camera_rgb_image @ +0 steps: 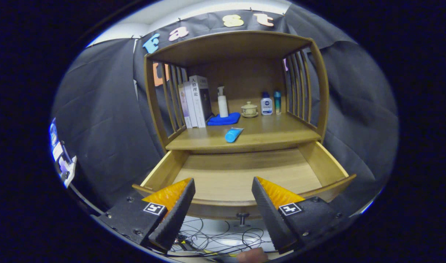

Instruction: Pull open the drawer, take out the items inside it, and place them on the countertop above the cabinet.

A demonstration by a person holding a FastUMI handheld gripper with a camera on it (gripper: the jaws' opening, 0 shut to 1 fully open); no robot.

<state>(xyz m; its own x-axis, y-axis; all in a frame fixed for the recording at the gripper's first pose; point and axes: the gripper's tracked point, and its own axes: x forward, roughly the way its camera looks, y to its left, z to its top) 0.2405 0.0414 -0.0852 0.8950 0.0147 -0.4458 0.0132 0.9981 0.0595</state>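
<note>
With drawer (244,175) pulled fully out below the bench (266,133), fingers (179,204) spread wide apart, gripper (223,190) empty, hovering just in front of drawer's front rail. Knob (242,218) on that rail seen below, between the fingers. Drawer floor bare pale wood, low side walls, nothing in the way.

Relative to the drawer: directly above its back edge, on the bench front, blue tube (233,134) lying on its side, cap end toward the drawer. Behind the tube, blue cloth (223,119) folded flat, white pump bottle (223,102) upright on or just behind it. Left of cloth, books (195,102) standing against slatted side; spine carries Chinese characters, too small to read reliably. Right of cloth, lidded cup on saucer (249,109), then white bottle with dark blue label (266,104), then slim teal bottle (277,102); label writing not legible.

Beneath the drawer front, tangled cables (215,237) on floor.
</note>
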